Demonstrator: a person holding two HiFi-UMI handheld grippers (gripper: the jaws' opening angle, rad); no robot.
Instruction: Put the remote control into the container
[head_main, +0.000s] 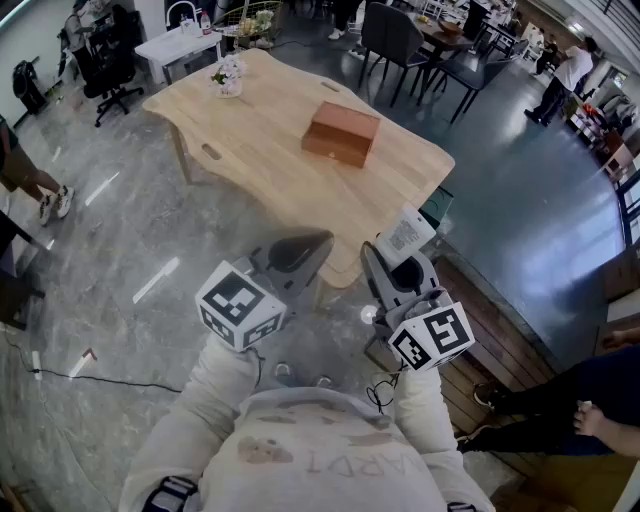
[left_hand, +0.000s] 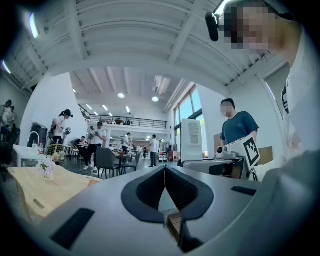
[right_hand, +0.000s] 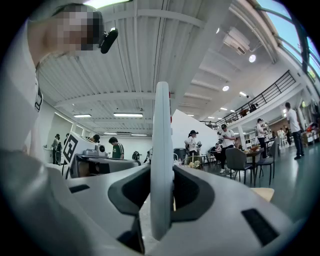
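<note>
White remote control (right_hand: 162, 150) stands on edge, clamped between the jaws of the right gripper (head_main: 398, 262), held level near the person's chest. Left gripper (left_hand: 165, 174), just beside it, has its jaws clenched tip to tip on nothing. Brown wooden box (head_main: 341, 133), lid closed, sits on the pale wooden table (head_main: 260, 160), well apart from both grippers.
</note>
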